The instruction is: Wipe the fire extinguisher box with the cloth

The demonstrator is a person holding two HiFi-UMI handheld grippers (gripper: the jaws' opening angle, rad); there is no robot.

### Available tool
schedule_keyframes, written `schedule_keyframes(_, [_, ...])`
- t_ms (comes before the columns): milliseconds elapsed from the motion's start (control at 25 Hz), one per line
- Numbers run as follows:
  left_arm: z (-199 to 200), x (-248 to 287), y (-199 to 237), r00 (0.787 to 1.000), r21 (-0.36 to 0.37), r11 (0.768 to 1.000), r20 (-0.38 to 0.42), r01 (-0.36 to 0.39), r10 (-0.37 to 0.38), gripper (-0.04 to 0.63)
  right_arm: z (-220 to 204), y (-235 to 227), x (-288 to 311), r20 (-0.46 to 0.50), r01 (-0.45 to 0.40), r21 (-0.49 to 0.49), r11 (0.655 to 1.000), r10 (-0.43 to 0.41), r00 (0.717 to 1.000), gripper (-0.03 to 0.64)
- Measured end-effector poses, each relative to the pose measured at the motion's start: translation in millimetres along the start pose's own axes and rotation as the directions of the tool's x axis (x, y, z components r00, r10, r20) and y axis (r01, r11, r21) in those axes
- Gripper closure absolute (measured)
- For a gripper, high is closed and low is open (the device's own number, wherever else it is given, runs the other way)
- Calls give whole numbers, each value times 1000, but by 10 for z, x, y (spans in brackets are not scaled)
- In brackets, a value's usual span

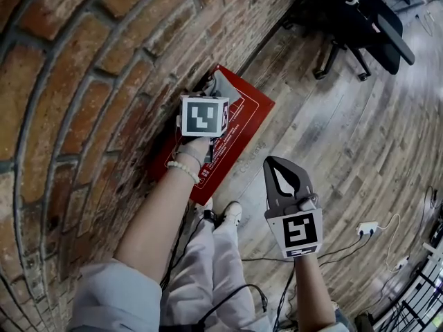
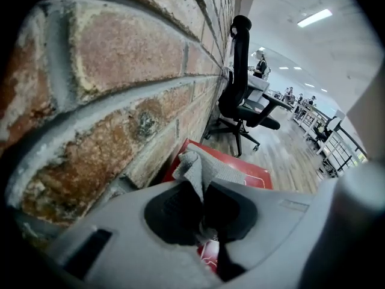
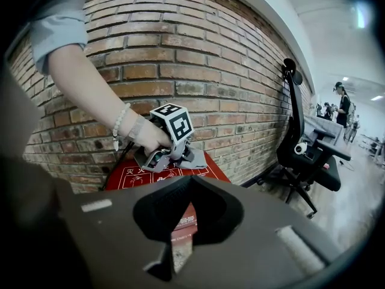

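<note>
A flat red fire extinguisher box (image 1: 246, 120) stands on the wooden floor against the brick wall (image 1: 69, 81). My left gripper (image 1: 216, 92) is down on the box's top, at the wall side, shut on a grey cloth (image 1: 227, 87). In the left gripper view the cloth (image 2: 201, 167) sticks up from between the jaws of the left gripper (image 2: 203, 188), with the red box (image 2: 255, 174) beyond it. My right gripper (image 1: 270, 163) hangs in the air in front of the box, shut and empty. The right gripper view shows the right gripper (image 3: 189, 179), the box (image 3: 135, 176) and the left gripper (image 3: 163, 155).
A black office chair (image 1: 360, 19) stands on the floor past the box along the wall. A white power strip (image 1: 367, 227) with cables lies at the right. The person's legs and shoes (image 1: 232, 214) are just in front of the box. People stand far off in the room.
</note>
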State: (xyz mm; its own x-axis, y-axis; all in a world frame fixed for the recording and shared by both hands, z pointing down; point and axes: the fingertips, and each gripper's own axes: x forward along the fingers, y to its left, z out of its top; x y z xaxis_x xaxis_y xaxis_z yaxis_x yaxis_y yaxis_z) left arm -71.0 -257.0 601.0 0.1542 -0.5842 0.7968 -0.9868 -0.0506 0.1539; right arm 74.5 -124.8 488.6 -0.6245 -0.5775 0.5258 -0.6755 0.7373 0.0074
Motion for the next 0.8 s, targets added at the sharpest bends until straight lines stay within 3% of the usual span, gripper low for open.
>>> schedule_keyframes(800, [-437,-361,208,1000,-51,999,8,5,-4,580,-61,343,58,-23,-23,18,1000,23,999,606])
